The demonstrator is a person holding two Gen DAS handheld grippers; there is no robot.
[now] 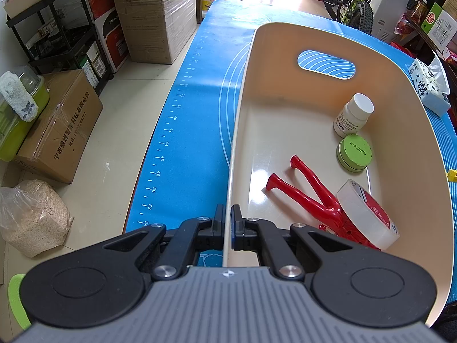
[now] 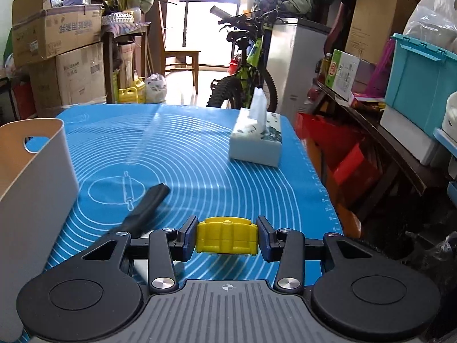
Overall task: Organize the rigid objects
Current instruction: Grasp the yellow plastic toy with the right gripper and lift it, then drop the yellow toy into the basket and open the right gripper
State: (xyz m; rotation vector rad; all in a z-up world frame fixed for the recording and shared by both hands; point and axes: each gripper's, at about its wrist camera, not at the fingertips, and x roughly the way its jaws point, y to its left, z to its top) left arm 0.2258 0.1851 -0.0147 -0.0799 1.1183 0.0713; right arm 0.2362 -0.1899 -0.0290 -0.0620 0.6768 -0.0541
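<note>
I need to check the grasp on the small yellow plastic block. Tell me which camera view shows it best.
The right wrist view: the small yellow plastic block sits centred between the right gripper's jaws, its top and front face plain. The left wrist view shows only a yellow sliver at its right edge, beyond the cream plastic bin.

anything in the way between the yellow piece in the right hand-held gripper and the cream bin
Mostly clear. The right hand-held gripper holds the yellow block; the bin sits to its left on the blue mat. A black handle-like object lies on the mat between them, and the bin's wall must be cleared.
</note>
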